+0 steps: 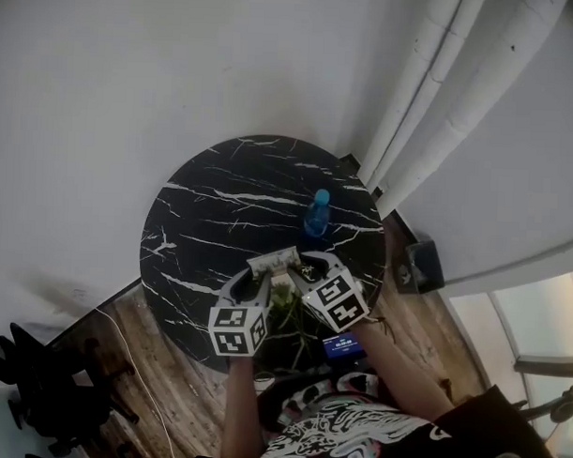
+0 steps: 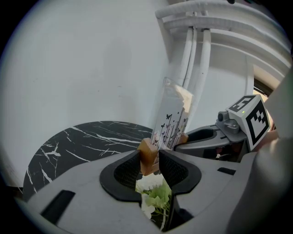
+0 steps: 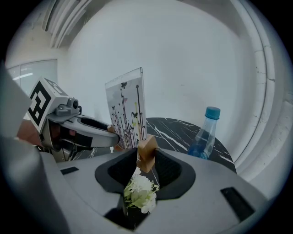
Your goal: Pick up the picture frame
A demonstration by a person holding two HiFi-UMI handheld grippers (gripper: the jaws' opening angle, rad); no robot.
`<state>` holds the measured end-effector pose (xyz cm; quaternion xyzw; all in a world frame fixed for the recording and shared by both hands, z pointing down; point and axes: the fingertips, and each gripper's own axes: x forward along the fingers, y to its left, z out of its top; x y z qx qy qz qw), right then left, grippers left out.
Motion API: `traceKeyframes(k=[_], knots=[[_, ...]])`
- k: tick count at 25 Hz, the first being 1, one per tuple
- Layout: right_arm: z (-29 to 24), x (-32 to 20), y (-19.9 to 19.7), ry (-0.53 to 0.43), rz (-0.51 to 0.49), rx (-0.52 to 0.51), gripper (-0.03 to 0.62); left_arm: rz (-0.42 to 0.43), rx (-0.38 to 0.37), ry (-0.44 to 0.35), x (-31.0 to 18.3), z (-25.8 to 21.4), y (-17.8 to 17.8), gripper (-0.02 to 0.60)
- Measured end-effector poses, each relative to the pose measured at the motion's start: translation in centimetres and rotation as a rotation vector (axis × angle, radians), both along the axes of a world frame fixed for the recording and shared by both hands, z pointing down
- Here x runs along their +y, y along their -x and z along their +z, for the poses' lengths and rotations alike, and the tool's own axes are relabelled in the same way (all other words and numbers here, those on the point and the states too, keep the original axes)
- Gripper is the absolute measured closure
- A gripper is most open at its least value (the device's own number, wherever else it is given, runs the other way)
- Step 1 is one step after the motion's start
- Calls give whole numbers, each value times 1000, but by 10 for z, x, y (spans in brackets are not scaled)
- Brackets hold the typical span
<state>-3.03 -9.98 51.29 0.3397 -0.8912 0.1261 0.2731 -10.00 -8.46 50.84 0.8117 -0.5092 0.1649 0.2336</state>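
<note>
The picture frame (image 3: 126,112) is a clear upright panel printed with butterflies and stems, standing on small wooden foot blocks. My left gripper (image 2: 149,157) is shut on one wooden block (image 2: 146,154). My right gripper (image 3: 146,157) is shut on the other block (image 3: 146,153). In the head view the two grippers, left (image 1: 263,277) and right (image 1: 306,271), meet at the frame (image 1: 271,262) over the near part of the round black marble table (image 1: 222,202). The panel (image 2: 171,119) tilts a little to the right in the left gripper view.
A blue-capped water bottle (image 1: 316,213) stands on the table just beyond the frame, also in the right gripper view (image 3: 203,135). White and green flowers (image 1: 284,303) lie under the grippers. White curtain folds (image 1: 431,106) hang at the right, and a dark chair (image 1: 37,384) stands at the lower left.
</note>
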Motion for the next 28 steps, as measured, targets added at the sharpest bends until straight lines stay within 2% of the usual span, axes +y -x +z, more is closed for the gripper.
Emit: traceKeyframes(k=[28], knots=[[6, -4, 4, 38, -19, 46, 482, 19, 5, 54, -5, 6, 5, 448]])
